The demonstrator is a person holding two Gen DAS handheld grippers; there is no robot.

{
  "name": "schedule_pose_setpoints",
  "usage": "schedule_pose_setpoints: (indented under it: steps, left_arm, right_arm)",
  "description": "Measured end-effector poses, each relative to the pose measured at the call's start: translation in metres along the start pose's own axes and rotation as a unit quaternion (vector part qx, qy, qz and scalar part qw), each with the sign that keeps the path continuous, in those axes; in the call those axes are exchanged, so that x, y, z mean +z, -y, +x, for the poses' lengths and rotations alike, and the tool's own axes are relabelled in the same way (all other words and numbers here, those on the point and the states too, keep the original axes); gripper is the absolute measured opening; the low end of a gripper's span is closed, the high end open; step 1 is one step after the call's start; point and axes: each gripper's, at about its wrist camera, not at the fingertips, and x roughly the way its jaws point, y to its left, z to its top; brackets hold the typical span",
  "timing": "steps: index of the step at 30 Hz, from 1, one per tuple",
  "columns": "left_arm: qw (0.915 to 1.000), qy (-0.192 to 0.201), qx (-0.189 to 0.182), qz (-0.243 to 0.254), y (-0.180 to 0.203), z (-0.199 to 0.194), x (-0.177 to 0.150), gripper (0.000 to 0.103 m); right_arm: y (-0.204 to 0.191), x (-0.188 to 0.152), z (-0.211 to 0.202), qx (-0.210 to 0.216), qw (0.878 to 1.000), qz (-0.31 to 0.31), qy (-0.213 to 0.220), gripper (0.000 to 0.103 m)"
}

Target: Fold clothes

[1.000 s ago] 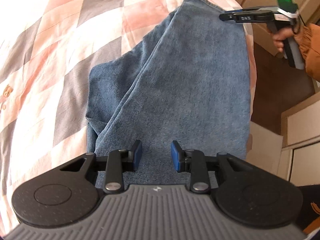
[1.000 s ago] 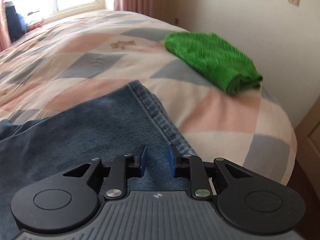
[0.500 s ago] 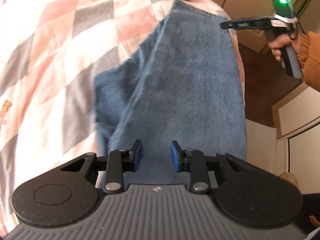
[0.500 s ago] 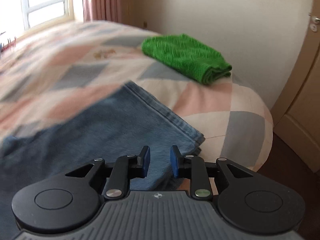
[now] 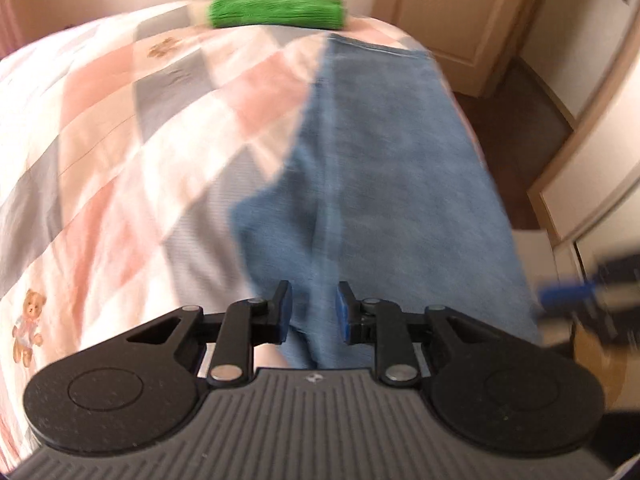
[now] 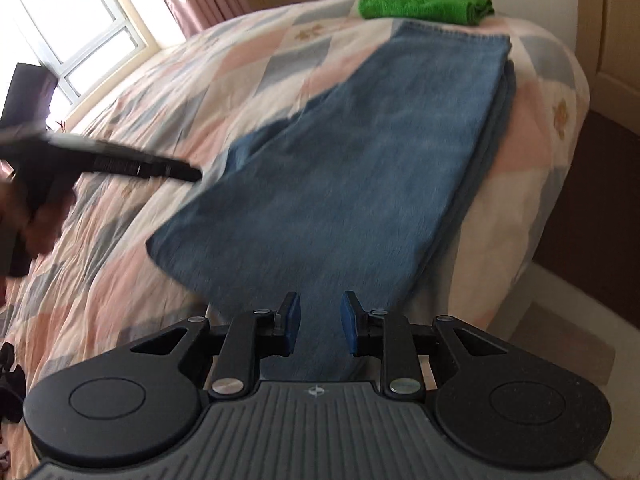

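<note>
Right wrist view shows both the right gripper (image 6: pixel 320 330) and left gripper (image 5: pixel 311 310) part-open, empty, now pulled back over the near end of the jeans (image 6: pixel 352 168) lying lengthwise along the bed's (image 6: pixel 120 152) right edge, suggesting a lengthwise fold comes next.

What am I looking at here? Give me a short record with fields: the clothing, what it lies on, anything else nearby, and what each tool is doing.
clothing: blue jeans, folded lengthwise, lying flat
surface: bed with a pink and grey checked quilt
nearby: folded green towel past the jeans' far end
left tool: open, holding nothing, above the near end of the jeans
right tool: open, holding nothing, above the near end of the jeans
image: some motion blur
</note>
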Motion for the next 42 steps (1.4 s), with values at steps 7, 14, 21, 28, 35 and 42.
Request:
schedule_pose_setpoints:
  steps: [7,14,21,28,35,42]
  left_arm:
    - [0.9967,-0.051,-0.051,0.038,-0.033,0.042,0.024,0.019]
    - [0.9722,-0.118,-0.115,0.166,-0.021,0.07,0.013,0.015]
    - [0.9801,-0.132,-0.085,0.121,-0.056,0.024,-0.032,0.016]
    - [0.9776,-0.011,-0.104,-0.183,-0.056,-0.044,-0.096,0.024]
    - [0.9392,-0.003,-0.061,-0.338,-0.015,-0.043,-0.124,0.024]
    - [0.907,-0.001,0.007,-0.421,0.017,-0.026,-0.113,0.024]
  right_arm:
    - [0.01,-0.008,-0.009,-0.007,0.999,0.039,-0.007,0.037]
    - [0.02,0.012,0.006,-0.021,0.999,0.024,-0.02,0.041]
    - [0.021,0.065,0.03,0.028,0.997,-0.043,-0.063,0.043]
    - [-0.025,0.176,0.089,0.181,0.957,-0.193,-0.121,0.021]
    - [-0.088,0.23,0.215,0.255,0.84,-0.334,-0.343,0.009]
    - [-0.106,0.208,0.267,0.252,0.66,-0.42,-0.57,0.009]
